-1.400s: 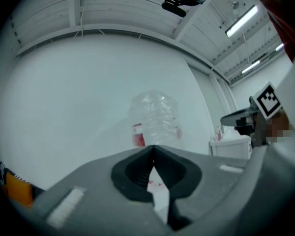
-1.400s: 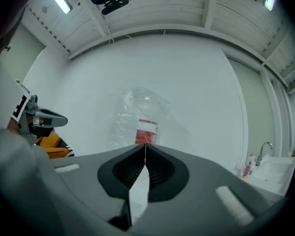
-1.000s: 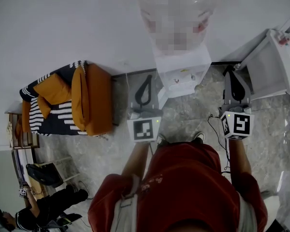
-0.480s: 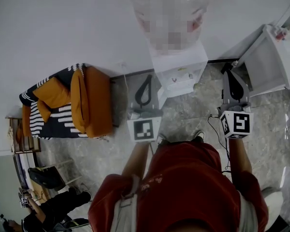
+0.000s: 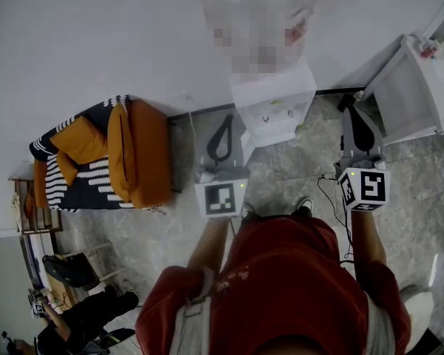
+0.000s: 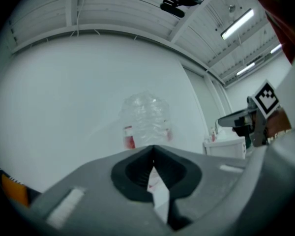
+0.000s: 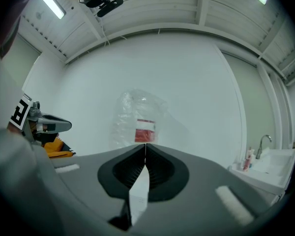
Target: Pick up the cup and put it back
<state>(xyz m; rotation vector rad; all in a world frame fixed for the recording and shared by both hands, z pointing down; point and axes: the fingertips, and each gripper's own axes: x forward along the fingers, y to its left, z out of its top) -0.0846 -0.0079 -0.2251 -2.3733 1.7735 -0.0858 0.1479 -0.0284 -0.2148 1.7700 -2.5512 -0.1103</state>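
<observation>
I see no cup in any view. My left gripper (image 5: 229, 118) is held out over the floor in front of a white water dispenser (image 5: 275, 112), its jaws shut with nothing between them (image 6: 152, 147). My right gripper (image 5: 349, 106) is held level with it to the dispenser's right, also shut and empty (image 7: 145, 145). Both gripper views look up at the clear water bottle (image 6: 146, 118) (image 7: 138, 122) on top of the dispenser, against a white wall.
An orange sofa (image 5: 132, 152) with striped cushions stands against the wall at the left. A white sink cabinet (image 5: 418, 87) is at the right, its tap (image 7: 262, 144) showing. A black cable (image 5: 330, 198) lies on the marble floor. A seated person (image 5: 81, 316) is at the lower left.
The head view has shifted slightly, so the dispenser sits a little higher. Both grippers stay shut and in nearly the same place. The seated person at the lower left has moved.
</observation>
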